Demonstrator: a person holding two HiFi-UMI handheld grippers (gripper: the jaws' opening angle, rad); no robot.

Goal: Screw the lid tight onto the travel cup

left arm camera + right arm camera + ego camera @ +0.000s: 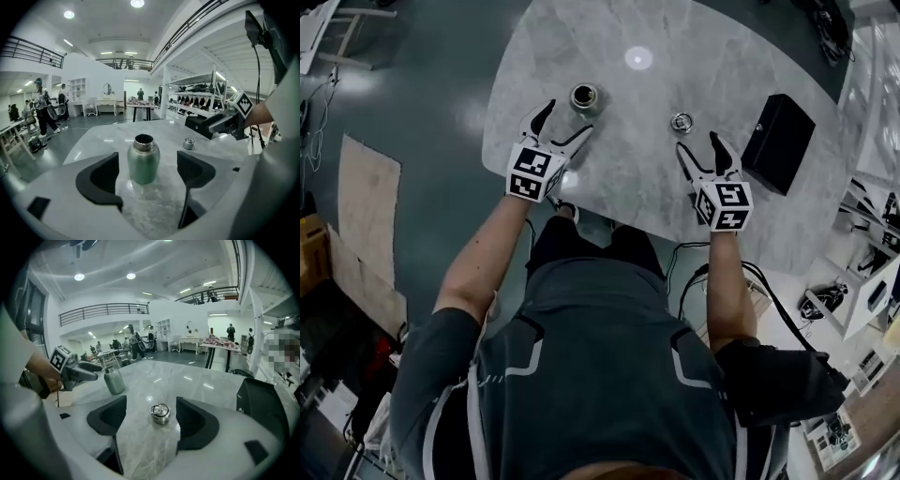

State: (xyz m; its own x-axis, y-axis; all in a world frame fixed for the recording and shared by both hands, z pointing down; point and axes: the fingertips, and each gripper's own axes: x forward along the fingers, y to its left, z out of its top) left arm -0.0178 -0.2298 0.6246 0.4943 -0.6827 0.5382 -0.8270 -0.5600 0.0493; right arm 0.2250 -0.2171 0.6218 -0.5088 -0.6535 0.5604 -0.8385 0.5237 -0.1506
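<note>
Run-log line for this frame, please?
left gripper: jaws apart, aimed at travel cup | right gripper: jaws apart, aimed at lid | travel cup: upright, uncapped | lid: on table, unattached

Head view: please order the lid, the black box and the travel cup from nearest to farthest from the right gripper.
1. lid, just ahead of the right gripper.
2. black box, to its right.
3. travel cup, far left, by the left gripper.
</note>
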